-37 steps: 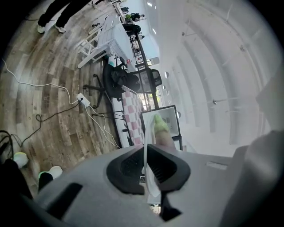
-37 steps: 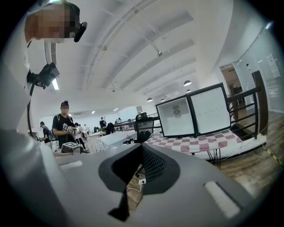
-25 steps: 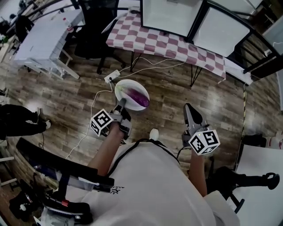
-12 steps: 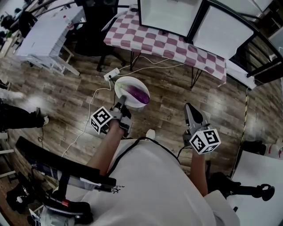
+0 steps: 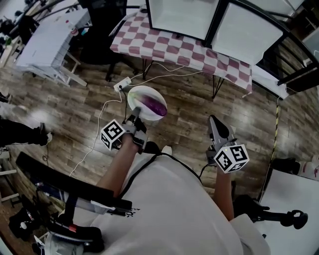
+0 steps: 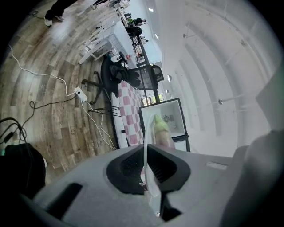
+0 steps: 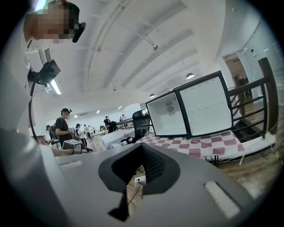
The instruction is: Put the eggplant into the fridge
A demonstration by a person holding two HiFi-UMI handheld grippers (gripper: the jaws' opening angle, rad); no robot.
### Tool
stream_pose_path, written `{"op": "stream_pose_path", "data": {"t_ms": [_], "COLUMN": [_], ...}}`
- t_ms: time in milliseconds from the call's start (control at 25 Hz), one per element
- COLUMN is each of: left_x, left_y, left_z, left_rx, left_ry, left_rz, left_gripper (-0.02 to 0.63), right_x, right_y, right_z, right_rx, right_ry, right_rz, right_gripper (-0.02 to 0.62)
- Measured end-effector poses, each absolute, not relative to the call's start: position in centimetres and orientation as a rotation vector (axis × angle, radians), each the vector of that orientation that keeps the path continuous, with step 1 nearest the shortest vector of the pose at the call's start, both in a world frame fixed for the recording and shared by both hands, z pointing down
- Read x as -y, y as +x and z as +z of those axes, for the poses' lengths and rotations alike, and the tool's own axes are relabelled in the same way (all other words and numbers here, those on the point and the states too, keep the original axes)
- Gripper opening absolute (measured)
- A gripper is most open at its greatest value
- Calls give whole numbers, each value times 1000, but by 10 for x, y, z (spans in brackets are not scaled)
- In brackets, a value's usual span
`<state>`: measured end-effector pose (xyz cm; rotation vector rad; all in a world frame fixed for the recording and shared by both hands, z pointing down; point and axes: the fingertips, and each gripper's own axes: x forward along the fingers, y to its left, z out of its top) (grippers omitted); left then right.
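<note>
Large open laboratory hall: plank floor point(image 5: 70, 104), white worktables point(image 5: 47, 40), swivel chairs point(image 5: 102, 35), a small fridge point(image 5: 182, 17) on a checked-cloth table point(image 5: 164, 47), people point(image 7: 63, 126) at benches beneath a vaulted white ceiling point(image 7: 133, 48) with lamps point(image 7: 190, 76).

Shirt point(image 5: 169, 209): white, short sleeves, small black print at one side.
Cord point(image 5: 149, 162): thin, black, looped over the chest.
Left gripper point(image 5: 136, 116), right gripper point(image 5: 213, 121): grey shells, black ribbed pads point(image 7: 153, 165).
Cubes point(image 5: 113, 134): white, black square markers.

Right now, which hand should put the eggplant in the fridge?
Left. The left gripper grips the plate carrying the eggplant, and the open fridge stands ahead. The right gripper holds nothing.
</note>
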<state>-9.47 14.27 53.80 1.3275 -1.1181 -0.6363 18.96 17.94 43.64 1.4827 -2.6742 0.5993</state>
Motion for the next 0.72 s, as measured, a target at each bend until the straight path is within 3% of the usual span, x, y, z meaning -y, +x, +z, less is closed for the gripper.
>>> {"op": "stream_pose_path", "data": {"t_ms": [720], "left_x": [-96], "left_y": [-65], "left_z": [540], "left_rx": [1082], "left_ry": [1358], "left_rz": [-588], "left_gripper": [18], "right_x": [-161], "right_y": [221], "right_z": [443], "right_rx": [2630], "right_ry": [1579], "right_rz": [630], "right_gripper": [6]}}
